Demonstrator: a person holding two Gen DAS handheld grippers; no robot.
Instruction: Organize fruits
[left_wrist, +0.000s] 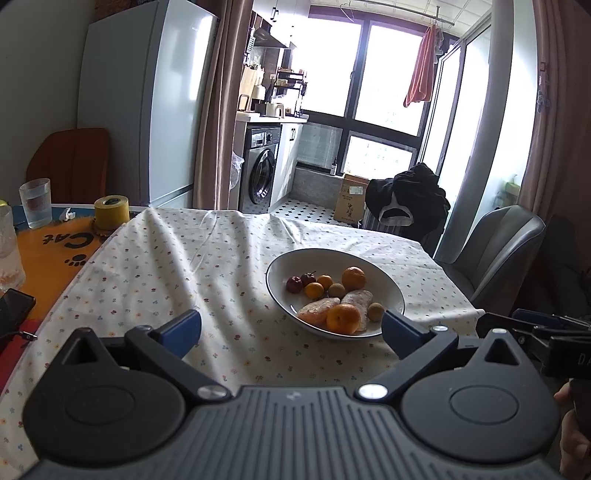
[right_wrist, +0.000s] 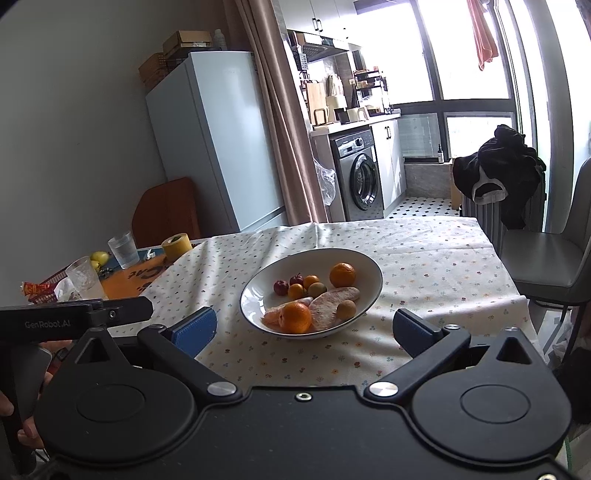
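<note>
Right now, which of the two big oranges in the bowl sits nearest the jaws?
The orange at the bowl's near rim, resting against the peeled segments. The other orange sits toward the far side, beyond the segments.

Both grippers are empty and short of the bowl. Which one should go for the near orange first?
Probably right. The near orange sits almost centred ahead of the open right gripper; for the open left gripper, the bowl lies off toward its right finger.
</note>
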